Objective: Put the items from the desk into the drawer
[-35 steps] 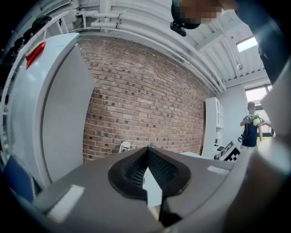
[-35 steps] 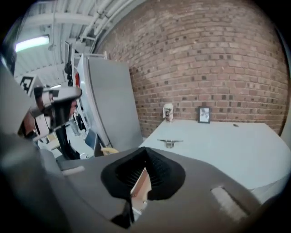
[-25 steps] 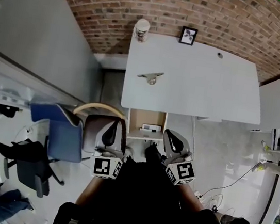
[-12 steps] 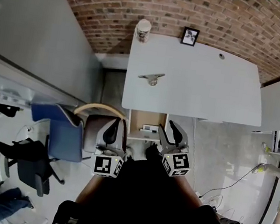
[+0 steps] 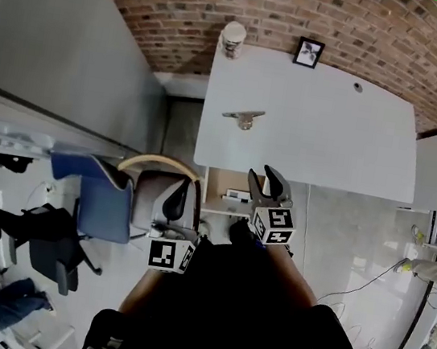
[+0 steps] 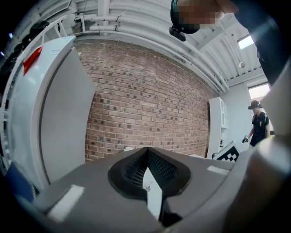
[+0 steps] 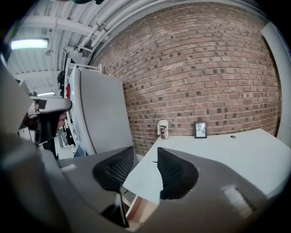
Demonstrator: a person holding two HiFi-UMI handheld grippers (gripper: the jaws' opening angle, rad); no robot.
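Observation:
A white desk (image 5: 330, 137) stands against the brick wall. On it are a paper cup (image 5: 233, 38), a small picture frame (image 5: 308, 52) and a metal object (image 5: 244, 118). Under its front edge a wooden drawer (image 5: 216, 192) is pulled out, with a white item (image 5: 239, 196) in it. My right gripper (image 5: 261, 174) hangs over the drawer's right side; its jaws have just been opening and nothing is between them. In the right gripper view the right gripper (image 7: 144, 152) faces the desk (image 7: 218, 154), cup (image 7: 163, 129) and frame (image 7: 200, 129). My left gripper (image 5: 179, 188) is shut and empty beside the drawer; the left gripper (image 6: 146, 150) points level at the wall.
A chair with a blue back (image 5: 89, 199) and grey seat (image 5: 148, 200) stands left of the drawer. A grey partition (image 5: 66, 49) runs along the left. Cables (image 5: 357, 284) lie on the floor at right. A person (image 6: 259, 129) stands far right.
My right gripper has moved forward and left, lower over the open drawer, and its jaws went from shut to open. The left gripper has barely shifted.

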